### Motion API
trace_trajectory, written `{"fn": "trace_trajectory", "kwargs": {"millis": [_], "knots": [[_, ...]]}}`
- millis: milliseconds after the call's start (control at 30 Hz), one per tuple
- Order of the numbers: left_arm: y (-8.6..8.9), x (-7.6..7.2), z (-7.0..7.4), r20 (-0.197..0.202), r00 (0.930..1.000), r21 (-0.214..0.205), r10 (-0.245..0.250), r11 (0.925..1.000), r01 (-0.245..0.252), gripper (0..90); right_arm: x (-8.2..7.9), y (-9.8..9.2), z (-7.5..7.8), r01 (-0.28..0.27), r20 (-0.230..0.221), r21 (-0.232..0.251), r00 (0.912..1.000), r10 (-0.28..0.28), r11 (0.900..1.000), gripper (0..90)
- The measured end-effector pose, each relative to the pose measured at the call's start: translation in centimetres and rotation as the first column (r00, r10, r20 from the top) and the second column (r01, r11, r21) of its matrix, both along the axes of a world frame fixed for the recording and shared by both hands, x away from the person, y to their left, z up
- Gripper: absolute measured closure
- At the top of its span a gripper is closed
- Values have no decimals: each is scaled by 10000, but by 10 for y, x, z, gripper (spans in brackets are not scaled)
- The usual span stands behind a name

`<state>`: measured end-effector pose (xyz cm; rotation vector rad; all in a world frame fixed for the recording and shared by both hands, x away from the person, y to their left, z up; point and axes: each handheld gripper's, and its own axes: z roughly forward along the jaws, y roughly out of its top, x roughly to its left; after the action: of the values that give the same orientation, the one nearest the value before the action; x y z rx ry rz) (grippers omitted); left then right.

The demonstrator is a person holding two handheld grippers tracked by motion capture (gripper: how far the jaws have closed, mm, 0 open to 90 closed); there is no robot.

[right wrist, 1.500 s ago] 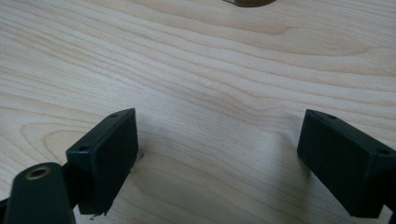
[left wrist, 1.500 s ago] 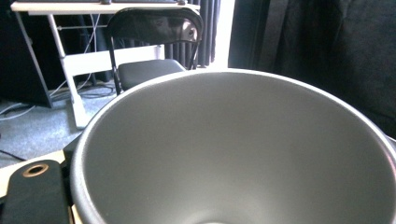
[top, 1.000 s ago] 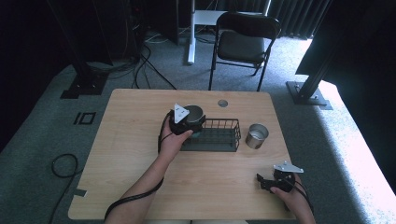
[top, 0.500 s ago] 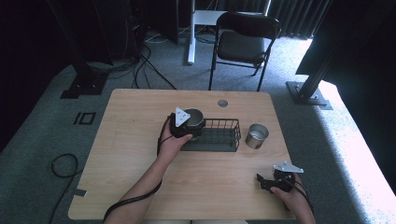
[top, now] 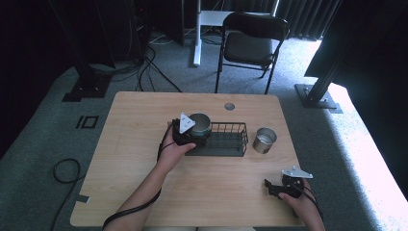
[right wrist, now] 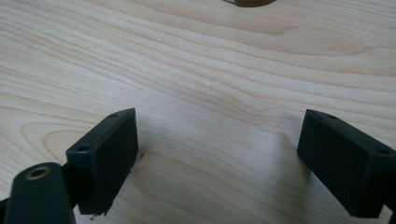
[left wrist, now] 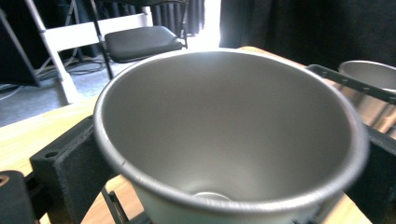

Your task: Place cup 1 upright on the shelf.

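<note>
Cup base hidden; I hold it clamped between left gripper jaws over rack; right gripper jaws spread.

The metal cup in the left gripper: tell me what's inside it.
The metal cup looks empty: bare grey walls and a small patch of its bottom. The near rim hides the rest of the bottom. The left gripper holds it over the wire basket.
</note>
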<state>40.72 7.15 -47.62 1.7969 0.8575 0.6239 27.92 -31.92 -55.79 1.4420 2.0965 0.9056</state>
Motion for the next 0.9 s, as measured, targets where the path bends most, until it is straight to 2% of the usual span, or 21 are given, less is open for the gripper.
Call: {"fn": "trace_trajectory", "kwargs": {"millis": [267,400,467,667,900], "knots": [[11,-7,3,-65,9999,83,-99,9999,99,24,0,0,0,-1,0,-3,10000,1,10000,120],[19,-11,5,-102,9999,-31,-51,10000,51,24,0,0,0,-1,0,-2,10000,1,10000,120],[22,-12,6,-62,10000,77,-54,10000,54,24,0,0,0,2,-1,-1,10000,-2,10000,120],[28,-15,6,-47,10000,-18,3,10000,-3,25,0,0,0,0,-1,-3,10000,0,10000,120],[44,-24,8,-51,10000,-78,42,10000,-43,25,0,0,0,-2,1,-4,10000,2,10000,120]]}}
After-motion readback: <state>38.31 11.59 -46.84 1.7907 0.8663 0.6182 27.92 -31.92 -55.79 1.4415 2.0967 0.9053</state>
